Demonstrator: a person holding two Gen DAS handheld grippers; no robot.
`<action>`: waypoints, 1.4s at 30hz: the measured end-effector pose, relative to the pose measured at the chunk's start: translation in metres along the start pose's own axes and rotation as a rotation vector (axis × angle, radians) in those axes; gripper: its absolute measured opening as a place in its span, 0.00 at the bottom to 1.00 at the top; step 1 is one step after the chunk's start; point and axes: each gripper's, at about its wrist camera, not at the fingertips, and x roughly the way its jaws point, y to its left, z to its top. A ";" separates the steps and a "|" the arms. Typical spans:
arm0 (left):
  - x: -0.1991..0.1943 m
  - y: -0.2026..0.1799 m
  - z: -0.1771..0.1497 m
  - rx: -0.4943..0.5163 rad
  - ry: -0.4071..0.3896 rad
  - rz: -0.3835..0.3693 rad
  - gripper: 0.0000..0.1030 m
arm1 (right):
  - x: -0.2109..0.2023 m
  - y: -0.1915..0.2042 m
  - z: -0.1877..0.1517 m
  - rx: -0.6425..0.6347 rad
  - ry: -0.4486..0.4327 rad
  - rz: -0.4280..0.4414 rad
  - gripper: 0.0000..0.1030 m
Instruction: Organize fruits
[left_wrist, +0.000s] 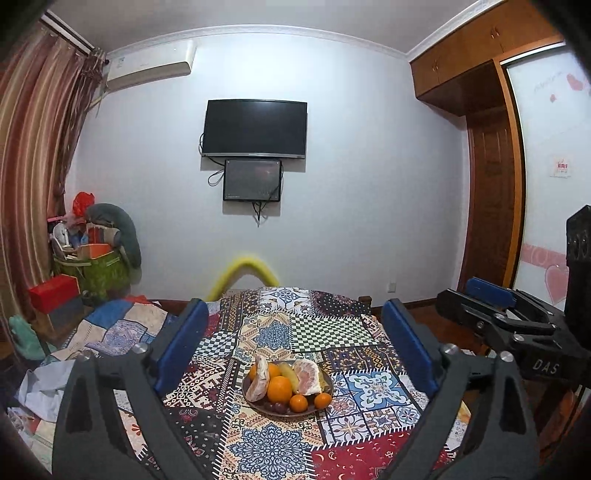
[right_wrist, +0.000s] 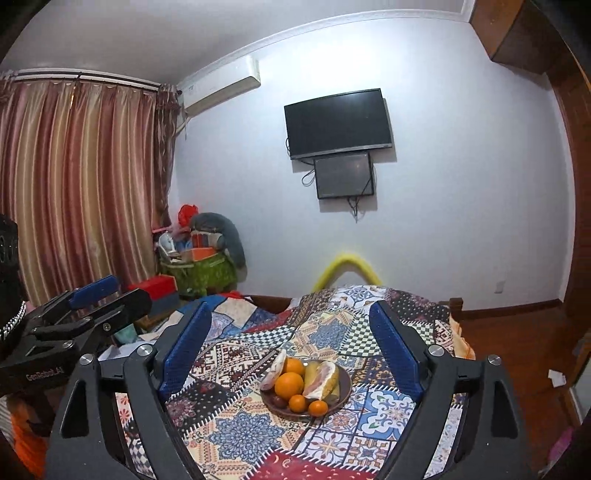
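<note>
A brown plate (left_wrist: 327, 384) heaped with fruit sits near the middle of a table spread with a patchwork-patterned cloth (left_wrist: 273, 448): a large orange (left_wrist: 279, 388) at the centre, two pale pink pomelo wedges (left_wrist: 307, 377) flanking it, a banana (left_wrist: 289, 373) tucked behind, small tangerines (left_wrist: 298, 403) along the near rim and dark grapes (left_wrist: 277, 407) beside them. The left gripper (left_wrist: 291, 339) hangs above the table with its blue-padded fingers spread wide and nothing between them, the plate framed in the gap well beyond the tips. The right gripper (right_wrist: 290, 339) is likewise spread apart and empty, held just beside the left one, each visible at the edge of the other's wrist view. Behind the table a yellow padded chair back (right_wrist: 347, 267) rises against a white wall carrying a dark television (left_wrist: 255, 128) with a smaller screen (left_wrist: 252, 180) mounted under it. An air conditioner (left_wrist: 149, 66) hangs near the corner, striped curtains (right_wrist: 77, 184) cover the window, and a green basket (right_wrist: 201, 273) of clutter stands on the floor.
</note>
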 end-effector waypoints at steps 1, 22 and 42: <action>-0.001 0.000 0.000 0.000 -0.001 0.000 0.94 | -0.003 0.001 -0.001 0.001 0.000 0.000 0.84; -0.006 -0.002 -0.003 -0.001 -0.003 -0.001 0.99 | -0.017 0.003 -0.007 0.009 -0.027 -0.036 1.00; -0.004 -0.002 -0.001 -0.009 0.000 -0.010 0.99 | -0.021 0.004 -0.004 0.007 -0.033 -0.040 1.00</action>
